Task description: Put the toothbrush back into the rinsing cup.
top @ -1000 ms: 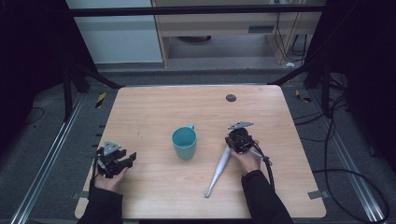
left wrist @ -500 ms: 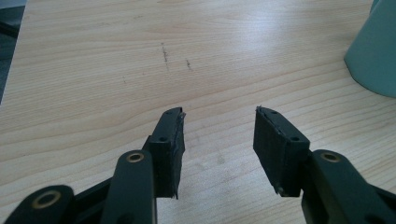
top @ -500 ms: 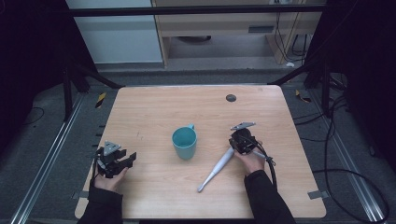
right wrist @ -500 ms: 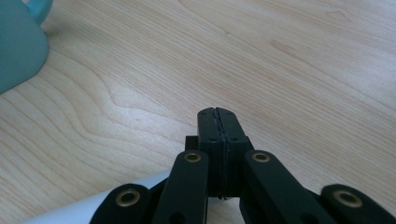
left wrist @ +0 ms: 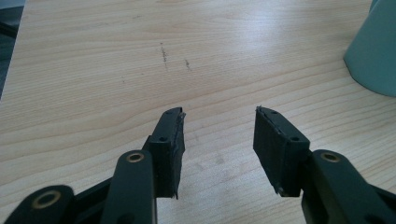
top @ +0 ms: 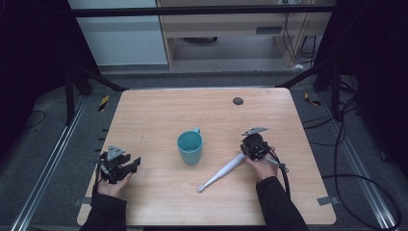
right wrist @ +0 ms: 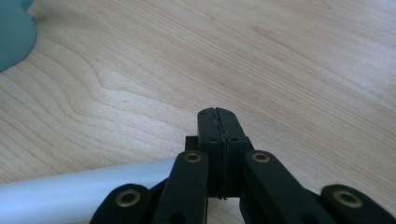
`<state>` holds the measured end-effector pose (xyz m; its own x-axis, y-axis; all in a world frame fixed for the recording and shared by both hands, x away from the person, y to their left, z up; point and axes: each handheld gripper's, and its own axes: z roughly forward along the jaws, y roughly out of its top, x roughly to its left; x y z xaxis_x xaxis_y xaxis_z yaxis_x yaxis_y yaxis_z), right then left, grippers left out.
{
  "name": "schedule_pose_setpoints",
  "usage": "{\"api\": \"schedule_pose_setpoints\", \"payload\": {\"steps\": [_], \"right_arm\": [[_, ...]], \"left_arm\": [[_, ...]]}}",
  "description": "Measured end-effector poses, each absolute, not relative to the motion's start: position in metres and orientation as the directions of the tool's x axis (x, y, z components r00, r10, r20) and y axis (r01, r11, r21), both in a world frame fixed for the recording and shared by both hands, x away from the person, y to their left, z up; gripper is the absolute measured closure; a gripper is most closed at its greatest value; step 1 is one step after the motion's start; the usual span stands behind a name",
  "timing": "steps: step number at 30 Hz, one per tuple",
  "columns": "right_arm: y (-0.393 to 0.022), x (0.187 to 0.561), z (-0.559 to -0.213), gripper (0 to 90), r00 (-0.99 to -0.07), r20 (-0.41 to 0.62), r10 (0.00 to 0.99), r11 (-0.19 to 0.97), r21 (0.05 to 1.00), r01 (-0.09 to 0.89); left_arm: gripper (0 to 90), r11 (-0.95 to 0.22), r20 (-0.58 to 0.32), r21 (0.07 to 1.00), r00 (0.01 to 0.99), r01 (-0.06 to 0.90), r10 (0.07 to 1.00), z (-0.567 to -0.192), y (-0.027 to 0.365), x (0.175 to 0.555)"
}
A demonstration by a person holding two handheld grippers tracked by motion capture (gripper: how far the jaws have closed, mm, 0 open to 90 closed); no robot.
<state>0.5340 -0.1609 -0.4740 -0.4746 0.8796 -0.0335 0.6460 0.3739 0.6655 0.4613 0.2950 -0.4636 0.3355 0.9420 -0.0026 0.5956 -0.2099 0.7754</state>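
A teal cup (top: 190, 147) stands upright near the middle of the wooden table (top: 159, 110). A white, toothbrush-like stick (top: 221, 173) lies slantwise to its right. The stick's thick end rests against the side of my right gripper (top: 248, 144). In the right gripper view that gripper (right wrist: 218, 114) has its jaws pressed together with nothing between them, and the white stick (right wrist: 70, 193) passes beside and under its left link. My left gripper (top: 133, 164) rests at the front left, pointing at the cup. Its jaws (left wrist: 218, 116) stand apart over bare wood, the cup (left wrist: 373, 51) at the far right.
A small dark round spot (top: 237, 100) marks the table's far side. Black frame posts and cables (top: 337, 125) surround the table on a grey floor. Bare wood lies between the left gripper and the cup.
The white stick has swung: its thin free end has moved left and away from the front edge, while the thick end stays by the right gripper. The left gripper has kept still.
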Motion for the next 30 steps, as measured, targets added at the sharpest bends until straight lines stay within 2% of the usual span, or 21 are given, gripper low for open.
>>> {"api": "schedule_pose_setpoints", "payload": {"steps": [16, 30], "right_arm": [[-0.173, 0.523, -0.475, 90.0, -0.463, -0.034, 0.886, 0.371, 0.652, 0.662], [-0.183, 0.499, -0.48, 90.0, -0.479, -0.016, 0.878, 0.378, 0.638, 0.671]], "left_arm": [[52.6, -0.209, -0.003, 0.777, 0.335, 0.594, 0.942, -0.464, 0.294, 0.461], [52.7, -0.208, -0.002, 0.777, 0.334, 0.594, 0.943, -0.464, 0.294, 0.461]]}}
